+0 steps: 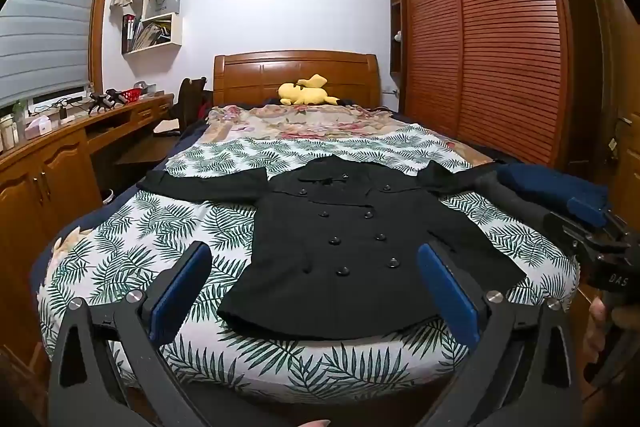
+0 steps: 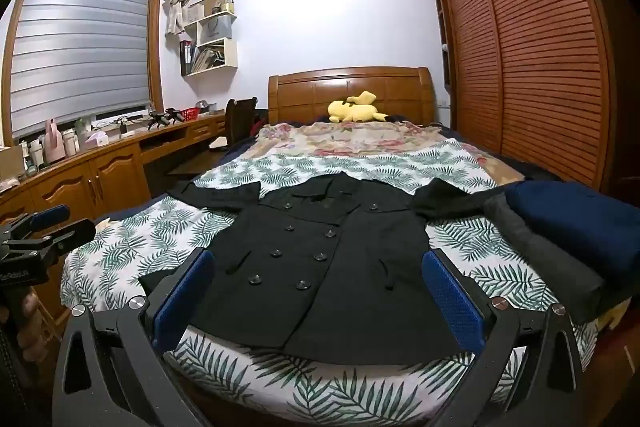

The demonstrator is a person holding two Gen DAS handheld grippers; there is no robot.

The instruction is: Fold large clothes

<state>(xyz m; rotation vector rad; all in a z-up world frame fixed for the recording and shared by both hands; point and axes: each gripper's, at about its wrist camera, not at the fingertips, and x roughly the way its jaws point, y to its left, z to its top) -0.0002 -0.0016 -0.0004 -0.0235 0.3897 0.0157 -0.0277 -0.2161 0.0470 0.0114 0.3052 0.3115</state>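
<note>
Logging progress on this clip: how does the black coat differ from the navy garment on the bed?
The black coat lies spread flat with sleeves out, buttons showing; the navy garment is folded into a compact block. The coat sits mid-bed; the navy garment rests at the right edge, on a folded grey piece. Both lie on the bed, untouched.

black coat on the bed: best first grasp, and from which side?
Judging by its pose, take the black coat by its spread sleeves, which lie flat with free edges. Come from the foot of the bed, each gripper on its side, jaws open.
</note>
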